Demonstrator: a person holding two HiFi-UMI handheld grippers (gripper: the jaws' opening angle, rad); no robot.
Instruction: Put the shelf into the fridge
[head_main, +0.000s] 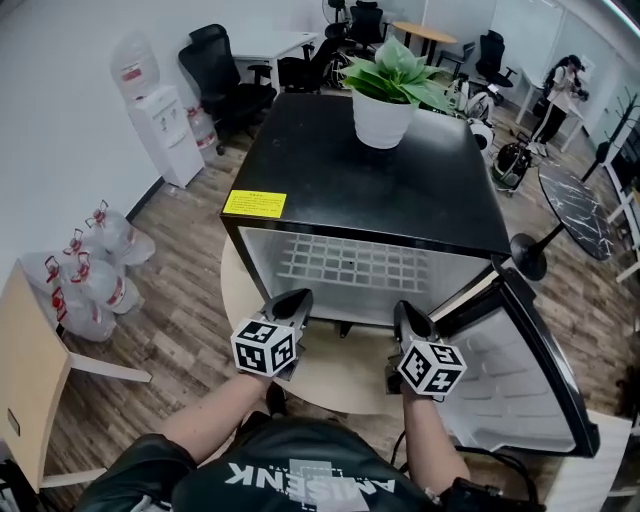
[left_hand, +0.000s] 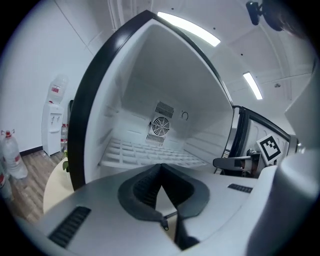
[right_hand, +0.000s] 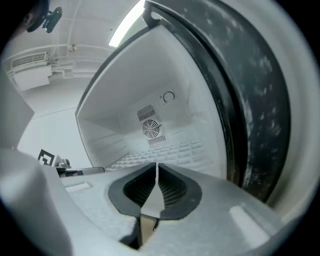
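The white shelf (head_main: 350, 265) lies flat inside the fridge (head_main: 300, 170). The left gripper (head_main: 296, 298) and right gripper (head_main: 404, 310) hang just outside, jaws pressed together on nothing. If the shelf sits crooked, it might tip. A careless swing could bump the open door (head_main: 530, 370).

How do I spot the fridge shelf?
Find the black fridge with the potted plant on top and its door open. Inside its white box lies the shelf, flat across it. It alone is a grid of square holes; the walls around it are smooth.
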